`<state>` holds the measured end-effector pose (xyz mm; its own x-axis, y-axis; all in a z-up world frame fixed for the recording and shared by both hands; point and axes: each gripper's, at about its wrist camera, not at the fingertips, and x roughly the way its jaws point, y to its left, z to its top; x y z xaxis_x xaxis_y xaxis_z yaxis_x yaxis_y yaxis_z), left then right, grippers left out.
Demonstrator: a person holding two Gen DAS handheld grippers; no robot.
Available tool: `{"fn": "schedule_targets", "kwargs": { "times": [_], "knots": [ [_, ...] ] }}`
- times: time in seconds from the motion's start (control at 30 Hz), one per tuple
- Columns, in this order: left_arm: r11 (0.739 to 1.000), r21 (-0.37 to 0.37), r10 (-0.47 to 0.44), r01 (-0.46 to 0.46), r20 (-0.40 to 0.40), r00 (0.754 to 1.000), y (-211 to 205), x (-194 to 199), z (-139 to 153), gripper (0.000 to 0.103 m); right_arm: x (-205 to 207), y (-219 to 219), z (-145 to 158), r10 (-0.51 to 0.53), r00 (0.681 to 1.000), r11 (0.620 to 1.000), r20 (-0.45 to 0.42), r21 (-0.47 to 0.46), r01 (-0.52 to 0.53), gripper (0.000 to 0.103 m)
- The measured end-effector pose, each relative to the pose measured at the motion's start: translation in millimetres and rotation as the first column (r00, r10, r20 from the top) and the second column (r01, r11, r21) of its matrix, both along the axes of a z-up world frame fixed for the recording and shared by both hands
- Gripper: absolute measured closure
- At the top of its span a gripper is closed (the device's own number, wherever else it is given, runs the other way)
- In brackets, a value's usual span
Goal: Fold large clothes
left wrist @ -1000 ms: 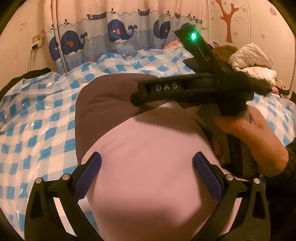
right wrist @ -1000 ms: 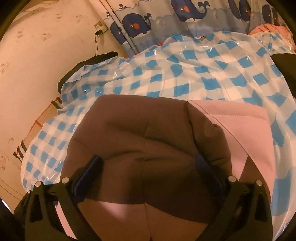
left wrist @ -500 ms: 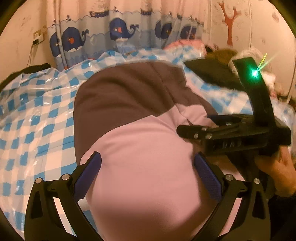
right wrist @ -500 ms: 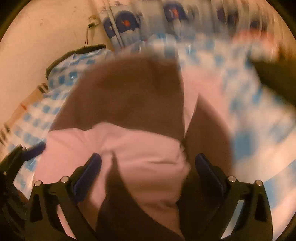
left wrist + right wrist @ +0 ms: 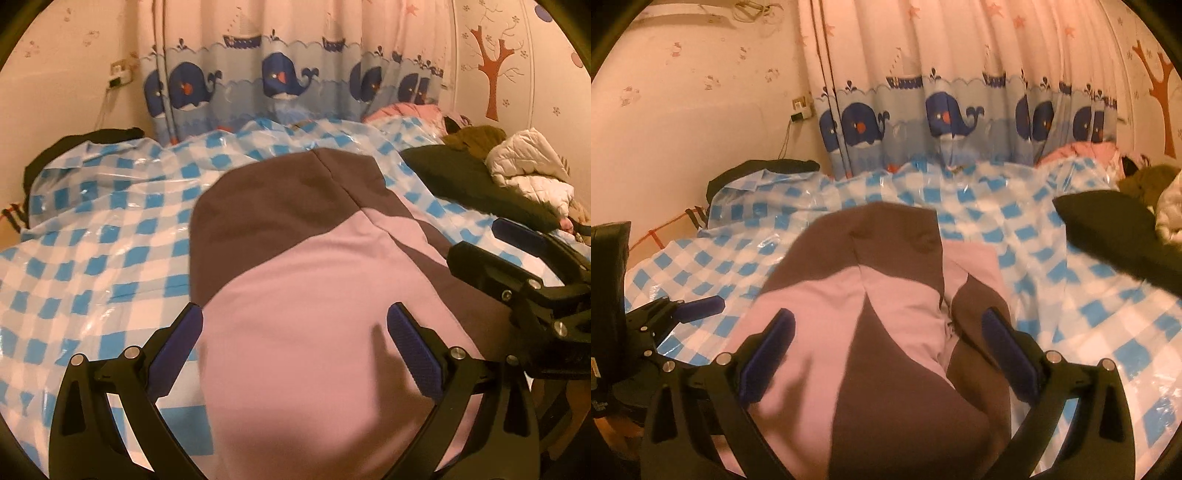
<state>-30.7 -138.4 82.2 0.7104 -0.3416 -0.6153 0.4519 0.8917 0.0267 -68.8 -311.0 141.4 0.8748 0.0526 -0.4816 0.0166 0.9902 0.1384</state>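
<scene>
- My left hand-held gripper (image 5: pixel 294 347) sits at the bottom of its view, blue pads spread wide, nothing between them but the pink panel of the garment (image 5: pixel 314 332) beneath.
- My right hand-held gripper (image 5: pixel 888 349) is likewise spread wide over the same garment, gripping nothing.
- The garment, pink and brown, lies folded at the centre of both views on the blue-checked plastic sheet (image 5: pixel 92 229) covering the bed.
- In the left view, my right hand-held gripper shows at the right edge, beside the garment.
- A dark garment (image 5: pixel 1108 225) lies at upper right; the whale curtain (image 5: pixel 942 110) hangs behind.
</scene>
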Motion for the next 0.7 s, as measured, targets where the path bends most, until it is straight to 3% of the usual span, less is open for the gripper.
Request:
{"fn": "schedule_targets", "kwargs": {
  "times": [0.27, 0.4, 0.53, 0.7],
  "knots": [
    [0.999, 0.021, 0.043, -0.043, 0.025, 0.999, 15.4, -7.6, 12.5, 0.007, -6.5, 1.7, 10.3, 0.023, 1.000, 0.999, -0.011, 0.049, -0.023, 0.006],
    [0.998, 0.021, 0.062, -0.063, 0.035, 0.997, 22.2, -11.7, 17.4, 0.007, -14.5, 3.3, 14.6, 0.003, 1.000, 1.000, -0.007, 0.030, -0.002, 0.006],
    [0.996, 0.032, 0.087, -0.087, 0.002, 0.996, 20.4, -13.8, 17.4, 0.007, -20.1, 17.7, 7.6, -0.038, 0.996, 0.999, -0.086, -0.021, 0.036, 0.006],
    [0.992, 0.076, 0.105, -0.102, -0.040, 0.994, 18.8, -33.2, 8.8, 0.007, -44.6, 32.9, 1.3, -0.047, 0.982, 0.999, -0.180, -0.020, 0.044, 0.006]
  ]
}}
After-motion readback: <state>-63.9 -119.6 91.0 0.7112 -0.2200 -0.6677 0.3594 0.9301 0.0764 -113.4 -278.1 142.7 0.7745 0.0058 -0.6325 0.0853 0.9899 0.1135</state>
